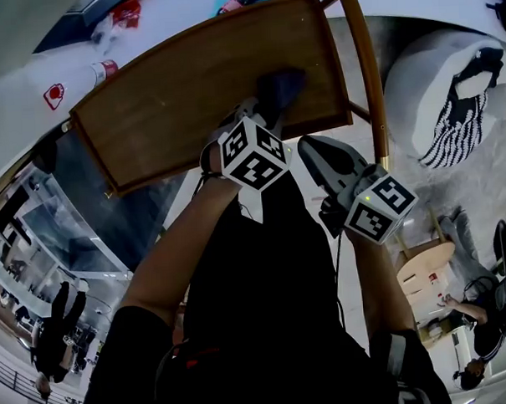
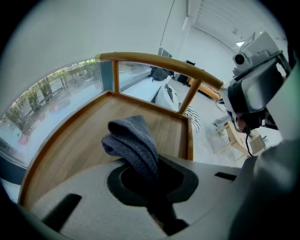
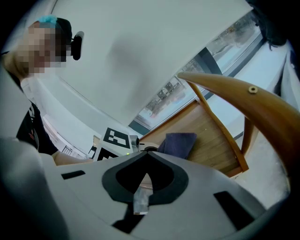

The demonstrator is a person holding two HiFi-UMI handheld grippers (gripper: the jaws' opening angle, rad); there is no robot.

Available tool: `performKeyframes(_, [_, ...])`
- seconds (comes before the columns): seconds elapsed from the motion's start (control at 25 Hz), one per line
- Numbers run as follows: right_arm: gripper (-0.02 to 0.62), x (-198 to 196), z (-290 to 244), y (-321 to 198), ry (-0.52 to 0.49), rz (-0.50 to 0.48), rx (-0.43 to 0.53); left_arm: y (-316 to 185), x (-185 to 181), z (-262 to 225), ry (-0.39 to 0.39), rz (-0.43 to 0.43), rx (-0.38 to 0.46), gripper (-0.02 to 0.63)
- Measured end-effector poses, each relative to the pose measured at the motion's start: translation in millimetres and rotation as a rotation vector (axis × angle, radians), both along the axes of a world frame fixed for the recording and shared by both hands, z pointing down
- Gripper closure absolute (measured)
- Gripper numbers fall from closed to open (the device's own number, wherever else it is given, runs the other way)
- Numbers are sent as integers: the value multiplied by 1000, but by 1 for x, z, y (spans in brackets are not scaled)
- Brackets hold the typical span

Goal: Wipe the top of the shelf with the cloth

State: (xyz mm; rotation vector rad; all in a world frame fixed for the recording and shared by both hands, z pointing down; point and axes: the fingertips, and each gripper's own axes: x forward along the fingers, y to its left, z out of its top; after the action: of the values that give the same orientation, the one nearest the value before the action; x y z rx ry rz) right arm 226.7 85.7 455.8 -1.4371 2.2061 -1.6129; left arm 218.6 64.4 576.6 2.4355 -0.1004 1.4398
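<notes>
The wooden shelf top (image 1: 181, 91) has a raised rim and a curved rail (image 1: 360, 58) on its right side. A dark blue-grey knitted cloth (image 1: 280, 89) rests on the shelf near its front right part. My left gripper (image 1: 268, 114) is shut on the cloth (image 2: 133, 140), which bunches up ahead of the jaws over the wood (image 2: 79, 140). My right gripper (image 1: 311, 146) hangs off the shelf's front edge, to the right of the left one, shut with nothing in it. In the right gripper view the cloth (image 3: 178, 143) and the left gripper's marker cube (image 3: 115, 138) lie ahead.
A white cushion with a striped cloth (image 1: 458, 96) lies on the floor right of the shelf. A small wooden stool (image 1: 427, 260) and a seated person (image 1: 484, 312) are at the lower right. Window glass (image 1: 61, 214) runs left of the shelf.
</notes>
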Motion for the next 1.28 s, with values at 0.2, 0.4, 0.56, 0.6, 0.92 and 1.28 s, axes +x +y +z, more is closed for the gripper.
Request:
performKeyframes(0.2, [591, 7, 1, 4, 4, 15, -5, 3, 12, -1, 13, 20, -4, 557])
performKeyframes(0.4, [591, 13, 0, 5, 9, 31, -7, 8, 23, -2, 35, 42, -17, 557])
performKeyframes(0.56, [591, 17, -1, 5, 16, 39, -8, 13, 29, -4, 52, 56, -31, 557])
performKeyframes(0.6, [591, 17, -1, 5, 18, 40, -8, 15, 30, -5, 60, 59, -36, 557])
performKeyframes(0.92, [591, 4, -11, -10, 30, 18, 4, 8, 20, -27, 122, 50, -44, 557])
performKeyframes(1.28, [591, -32, -32, -39, 54, -43, 43, -38, -24, -59, 166, -31, 14, 557])
